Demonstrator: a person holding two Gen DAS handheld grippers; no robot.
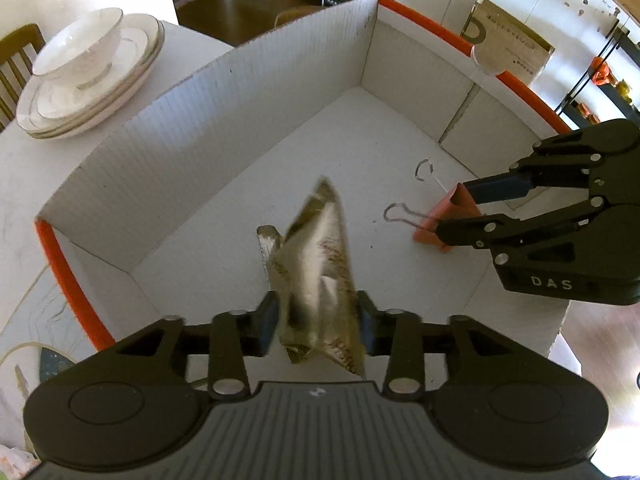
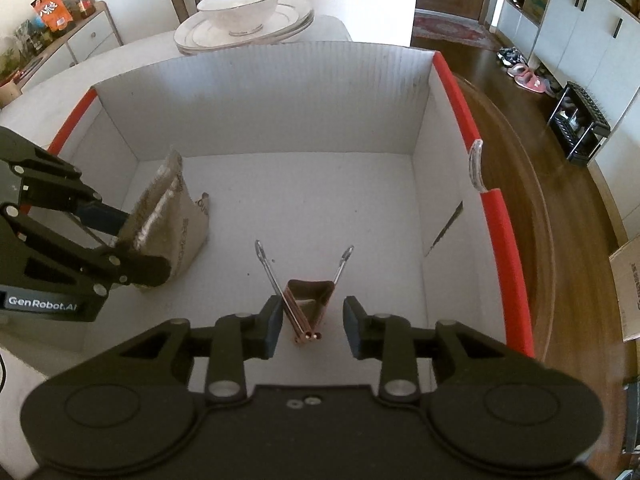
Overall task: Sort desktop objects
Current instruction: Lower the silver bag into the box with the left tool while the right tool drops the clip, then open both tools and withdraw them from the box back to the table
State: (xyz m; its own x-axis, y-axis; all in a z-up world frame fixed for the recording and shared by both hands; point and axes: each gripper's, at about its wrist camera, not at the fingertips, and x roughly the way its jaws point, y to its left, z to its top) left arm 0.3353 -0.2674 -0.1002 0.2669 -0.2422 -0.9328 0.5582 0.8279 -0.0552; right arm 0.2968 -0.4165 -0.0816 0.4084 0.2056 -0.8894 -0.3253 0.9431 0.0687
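Now right tool (image 2: 312,326) open, clip (image 2: 308,300) (orange) between

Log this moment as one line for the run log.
left hand-held gripper: around sachet | right hand-held gripper: open, straddling binder clip | both inside box

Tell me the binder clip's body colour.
Orange-red on the binder clip, with silver wire handles; clearest in the left wrist view.
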